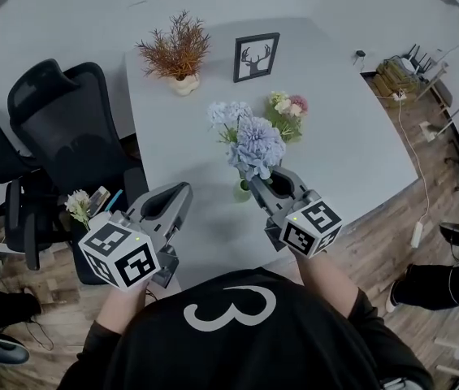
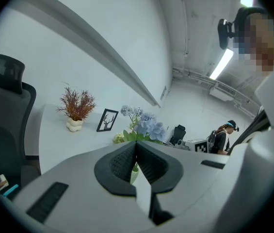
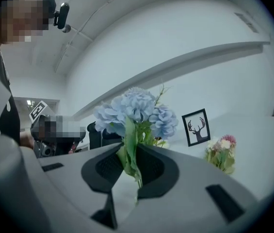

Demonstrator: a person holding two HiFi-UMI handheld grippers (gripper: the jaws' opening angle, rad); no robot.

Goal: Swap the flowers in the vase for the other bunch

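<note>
Blue flowers (image 3: 137,109) clamped by level right tongs (image 3: 130,154).

Right gripper (image 3: 131,152) clamps blue flowers (image 3: 134,108) (at their stems).

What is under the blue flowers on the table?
A green vase stands under the blue flowers, and only a small part of it shows. The blooms and the right gripper, shut on the stems, cover the rest.
</note>
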